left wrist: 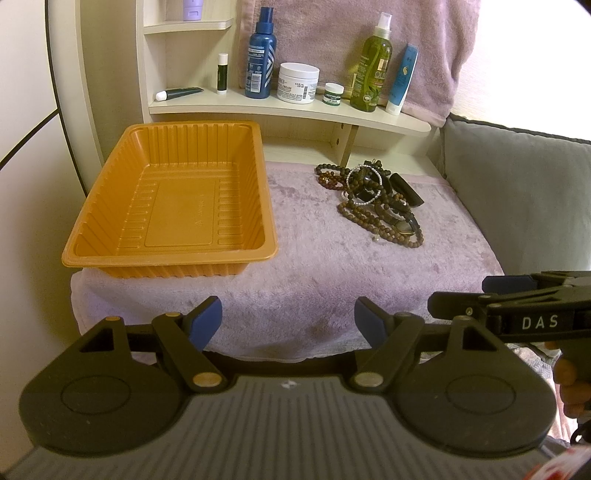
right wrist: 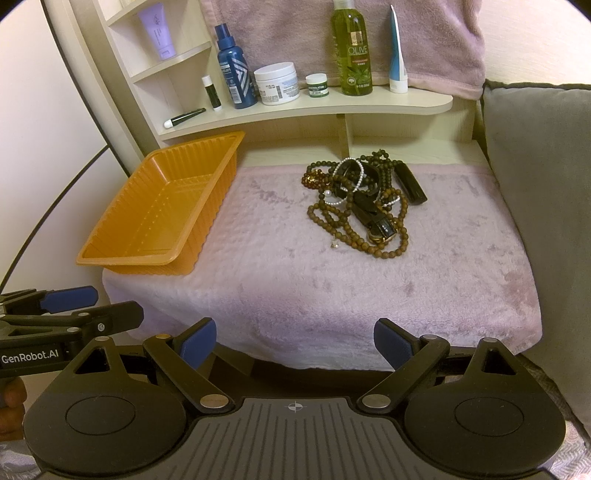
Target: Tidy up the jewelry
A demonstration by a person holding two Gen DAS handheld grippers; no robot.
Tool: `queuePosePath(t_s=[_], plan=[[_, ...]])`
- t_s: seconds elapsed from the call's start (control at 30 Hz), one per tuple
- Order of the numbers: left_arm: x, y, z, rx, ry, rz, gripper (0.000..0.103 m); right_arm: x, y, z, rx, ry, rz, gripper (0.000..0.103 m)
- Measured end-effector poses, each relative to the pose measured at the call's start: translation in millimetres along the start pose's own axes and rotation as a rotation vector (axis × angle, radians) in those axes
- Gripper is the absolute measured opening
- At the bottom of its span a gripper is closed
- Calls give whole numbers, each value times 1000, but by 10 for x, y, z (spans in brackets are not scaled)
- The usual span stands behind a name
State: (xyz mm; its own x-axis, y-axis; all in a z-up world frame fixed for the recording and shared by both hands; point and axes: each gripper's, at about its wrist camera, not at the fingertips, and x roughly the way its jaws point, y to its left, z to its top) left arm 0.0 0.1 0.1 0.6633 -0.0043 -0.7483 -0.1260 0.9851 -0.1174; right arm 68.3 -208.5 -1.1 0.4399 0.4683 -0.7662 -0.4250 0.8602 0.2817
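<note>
In the jewelry pile (right wrist: 364,206) the strands are so tangled that single pieces cannot be counted, and a small pale charm (right wrist: 334,243) at its lower left edge is too small to be identified. The right gripper (left wrist: 495,295) is cut off by the right edge of the left wrist view, so its jaws cannot be judged there. The lilac tube (left wrist: 192,8) is cropped by the top edge, and the small print on the white jar (left wrist: 297,82) is possibly a cream label but is blurred.

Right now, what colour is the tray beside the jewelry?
Orange, with ribbed walls; the tray shows best in the left wrist view.
</note>
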Motion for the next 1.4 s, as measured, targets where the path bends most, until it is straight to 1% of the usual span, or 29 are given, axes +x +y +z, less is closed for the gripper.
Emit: queuePosePath(t_s=[1.0, 1.17, 1.23, 1.4], plan=[[-2, 4, -3, -2, 1, -2, 77, 6, 1, 1, 1, 0, 0, 92], [3, 32, -22, -9, 3, 10, 77, -7, 0, 33, 5, -2, 0, 92], [-5, 89, -28, -22, -1, 12, 77, -9, 12, 37, 9, -11, -3, 92], [6, 220, -51, -63, -18, 38, 77, 35, -122, 107, 22, -64, -12, 92]])
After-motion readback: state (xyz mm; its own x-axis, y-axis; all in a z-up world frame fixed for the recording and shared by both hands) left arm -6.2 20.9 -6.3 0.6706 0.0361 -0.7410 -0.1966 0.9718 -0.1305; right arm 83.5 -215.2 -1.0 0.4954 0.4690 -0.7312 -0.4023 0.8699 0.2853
